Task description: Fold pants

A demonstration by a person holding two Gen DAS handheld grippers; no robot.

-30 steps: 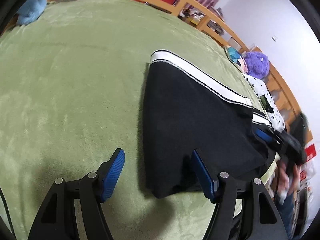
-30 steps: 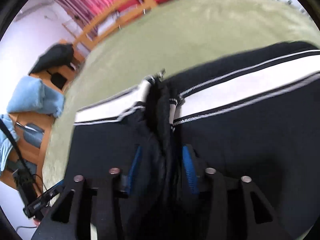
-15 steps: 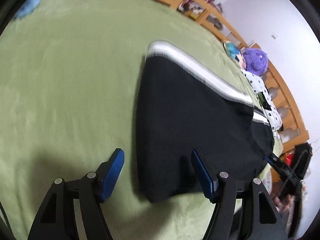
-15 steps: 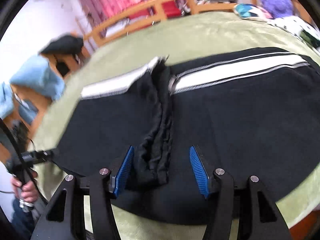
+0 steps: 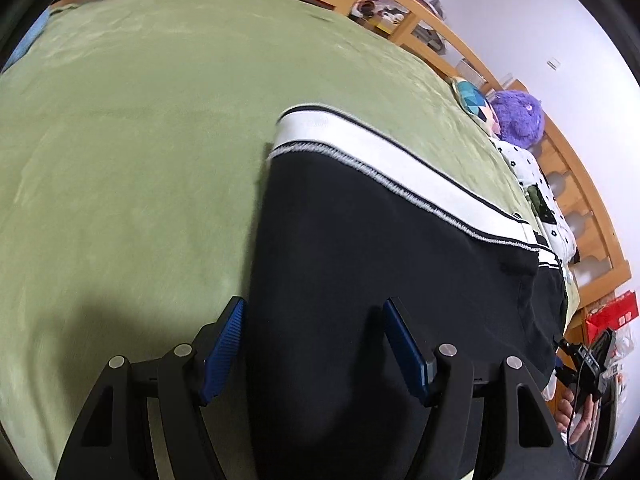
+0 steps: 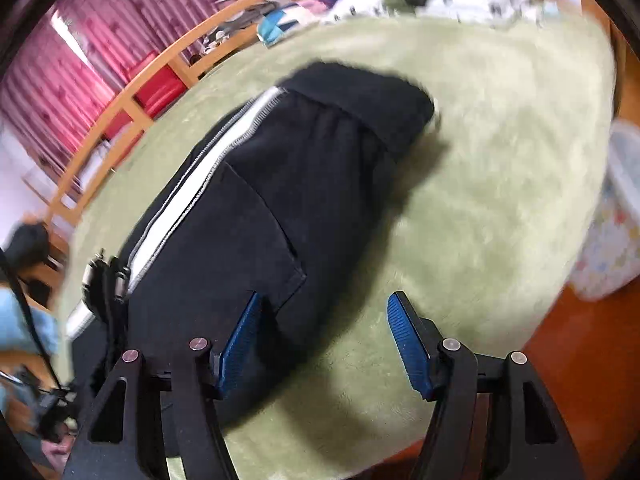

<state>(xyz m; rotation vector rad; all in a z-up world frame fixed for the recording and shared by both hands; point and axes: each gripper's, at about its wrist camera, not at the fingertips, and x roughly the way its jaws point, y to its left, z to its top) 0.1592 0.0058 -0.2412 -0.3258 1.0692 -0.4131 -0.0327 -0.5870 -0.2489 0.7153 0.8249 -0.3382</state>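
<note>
Black pants (image 5: 380,264) with a white side stripe (image 5: 384,160) lie flat on a green blanket (image 5: 140,168). My left gripper (image 5: 316,320) hovers open over the hem end, and the black cloth lies below and between its blue pads without being pinched. In the right wrist view the pants (image 6: 280,208) run up to the gathered waistband (image 6: 360,96). My right gripper (image 6: 324,320) is open with its jaws opening. Its left fingertip (image 6: 244,332) is over the near edge of the pants, and mostly blanket shows between the fingers. A bunched ridge of cloth (image 6: 108,280) sits at the far left.
A wooden bed rail (image 5: 440,36) runs along the far side, with a purple plush (image 5: 516,116) and a spotted white cloth (image 5: 544,200) beside it. A white patterned bin (image 6: 616,216) stands on the orange floor to the right. A hand (image 5: 576,416) shows at the bed's edge.
My right gripper let go of the bunched cloth, opened wider and swung right along the pants towards the waistband end. My left gripper shifted right, so the hem end now lies between its fingers.
</note>
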